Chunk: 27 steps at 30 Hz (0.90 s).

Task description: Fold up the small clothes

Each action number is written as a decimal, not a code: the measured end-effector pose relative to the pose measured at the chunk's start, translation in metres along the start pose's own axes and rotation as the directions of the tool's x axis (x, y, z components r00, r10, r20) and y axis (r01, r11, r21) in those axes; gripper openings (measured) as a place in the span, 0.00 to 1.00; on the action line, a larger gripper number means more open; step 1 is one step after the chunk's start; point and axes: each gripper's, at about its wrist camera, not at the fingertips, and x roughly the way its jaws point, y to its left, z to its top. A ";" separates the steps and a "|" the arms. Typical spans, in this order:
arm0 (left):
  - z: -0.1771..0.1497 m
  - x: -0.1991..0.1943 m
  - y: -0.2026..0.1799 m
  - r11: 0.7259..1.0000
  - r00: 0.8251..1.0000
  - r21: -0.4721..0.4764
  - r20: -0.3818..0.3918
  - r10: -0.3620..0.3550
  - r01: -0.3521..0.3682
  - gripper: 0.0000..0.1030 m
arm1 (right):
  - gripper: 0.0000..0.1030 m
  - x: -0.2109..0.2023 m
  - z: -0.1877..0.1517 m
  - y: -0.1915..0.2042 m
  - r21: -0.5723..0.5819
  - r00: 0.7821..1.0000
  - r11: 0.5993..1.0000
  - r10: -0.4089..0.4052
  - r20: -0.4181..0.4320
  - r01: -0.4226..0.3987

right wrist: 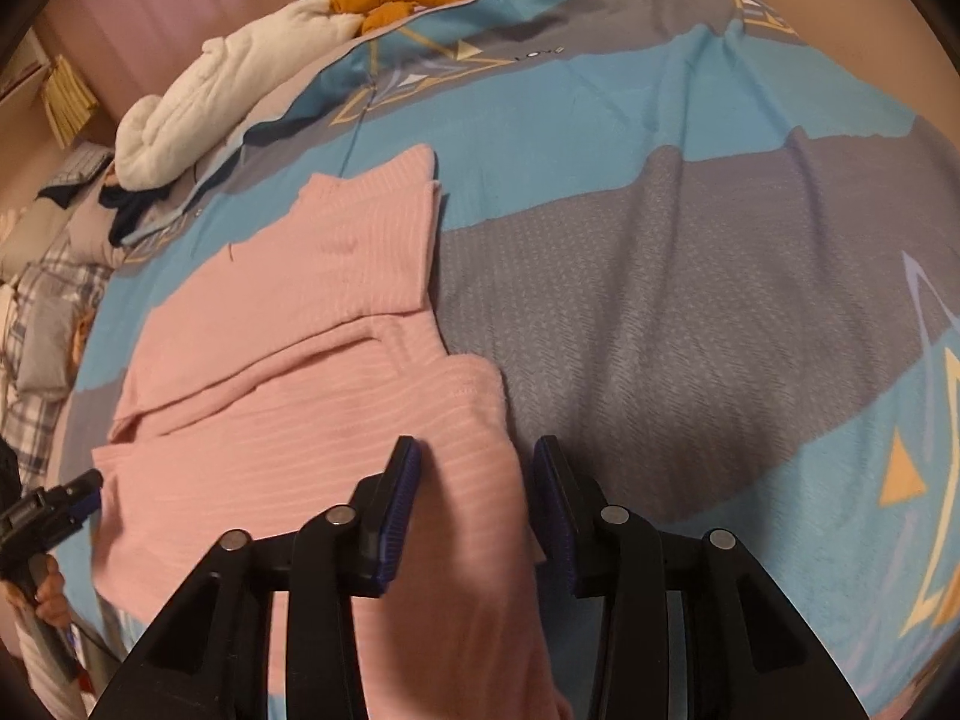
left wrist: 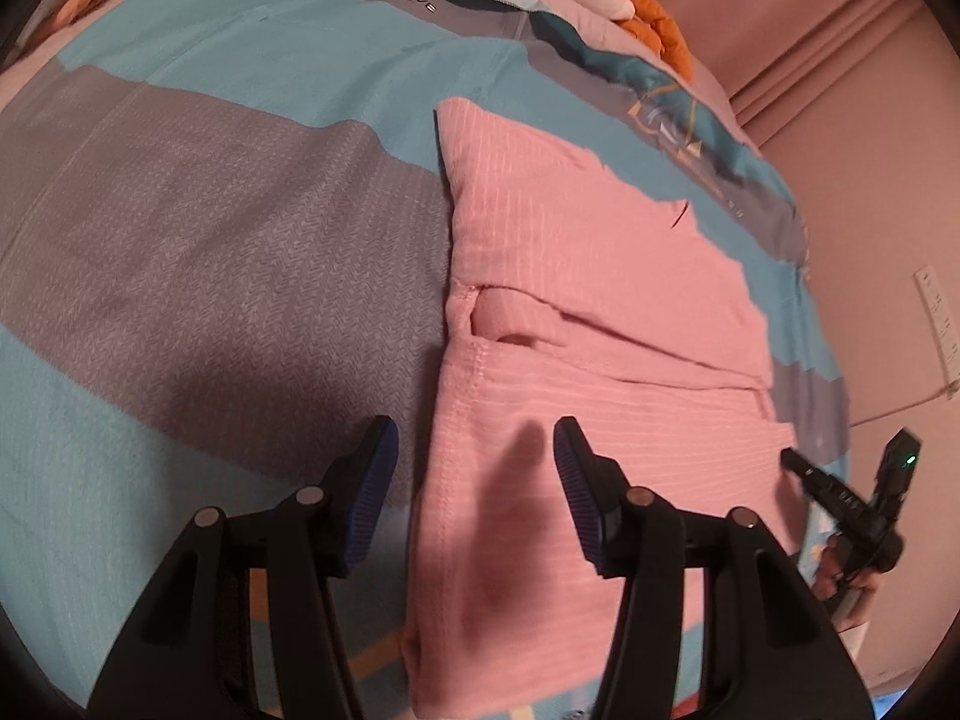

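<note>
A home bedroom: a bed under a teal-and-grey patterned quilt cover (right wrist: pixel 660 252), a rumpled white padded blanket (right wrist: pixel 228 96), plaid grey pillows (right wrist: pixel 42 324) and pink curtains (left wrist: pixel 840 48).

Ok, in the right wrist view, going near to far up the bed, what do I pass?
Right gripper → pink garment → white bundle of cloth → orange cloth at the far edge of the bedspread.

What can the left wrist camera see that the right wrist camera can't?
Only the left wrist view shows a white power strip on the wall. Only the right wrist view shows plaid bedding and a dark garment beside the bed cover. Both show the pink garment lying on the blue-and-grey bed cover, the white cloth bundle, the orange cloth, and both open hand-held grippers.
</note>
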 end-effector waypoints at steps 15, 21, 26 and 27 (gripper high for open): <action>-0.008 -0.024 -0.012 1.000 0.993 0.018 0.119 -0.011 0.009 0.05 | 0.07 -0.044 0.001 0.018 -0.069 0.989 0.997 0.041 0.144 -0.032; -0.014 -0.046 -0.017 0.999 0.986 0.014 0.162 -0.043 0.041 0.04 | 0.07 -0.065 0.005 0.028 -0.079 0.977 0.995 0.076 0.201 -0.061; -0.011 -0.069 -0.024 0.996 0.974 0.017 0.208 -0.091 0.089 0.04 | 0.07 -0.080 0.008 0.037 -0.091 0.965 0.993 0.096 0.245 -0.076; -0.011 -0.073 -0.026 0.995 0.971 0.020 0.217 -0.095 0.093 0.04 | 0.07 -0.082 0.009 0.038 -0.094 0.962 0.993 0.098 0.253 -0.077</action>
